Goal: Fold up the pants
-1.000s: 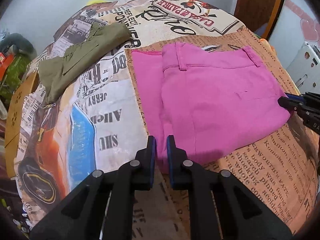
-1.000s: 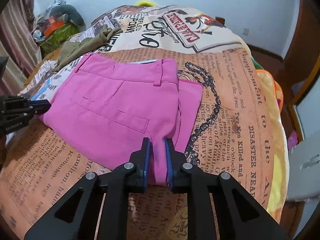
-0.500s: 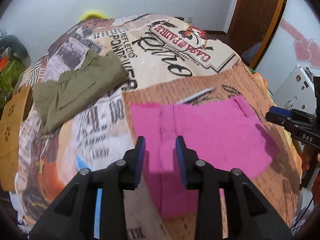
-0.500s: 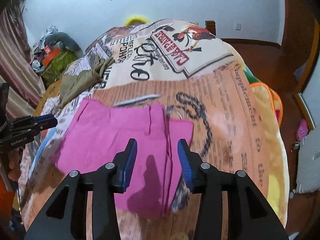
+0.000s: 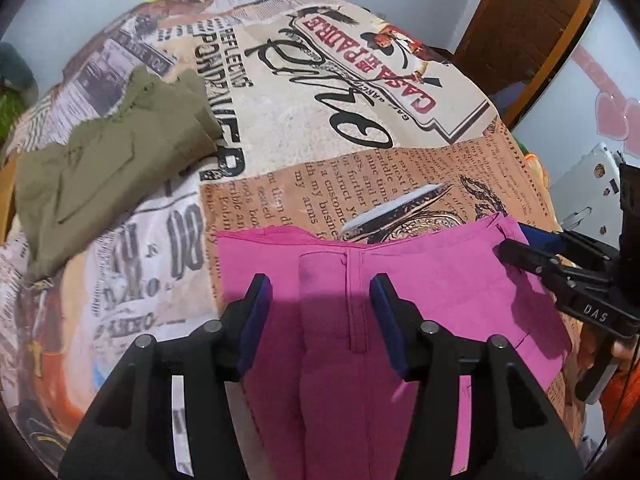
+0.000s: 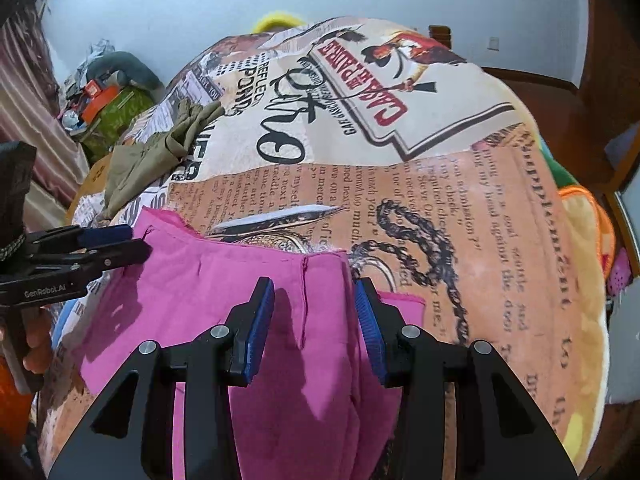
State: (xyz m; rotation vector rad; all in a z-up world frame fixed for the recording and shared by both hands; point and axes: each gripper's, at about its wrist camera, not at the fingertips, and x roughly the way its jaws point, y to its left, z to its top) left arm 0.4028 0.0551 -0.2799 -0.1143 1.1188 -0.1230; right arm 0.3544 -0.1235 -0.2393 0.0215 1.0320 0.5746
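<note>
Both pairs of jaws stand wide apart and grip nothing: the left gripper (image 5: 320,312) and right gripper (image 6: 314,312) hang above the folded bright pink cotton pants (image 5: 420,276). The pants lie flat on the newspaper-print bedspread (image 5: 300,128), with crumpled olive-green trousers (image 5: 108,160) well apart on its far left side.

Bed (image 5: 360,128) covered with newspaper-print bedspread (image 6: 460,208), orange and cream panels. Folded pink pants (image 5: 420,280) lie flat on the orange panel at the near side. Crumpled olive-green pants (image 5: 112,160) lie on the bedspread's left part, well apart from the pink ones.
</note>
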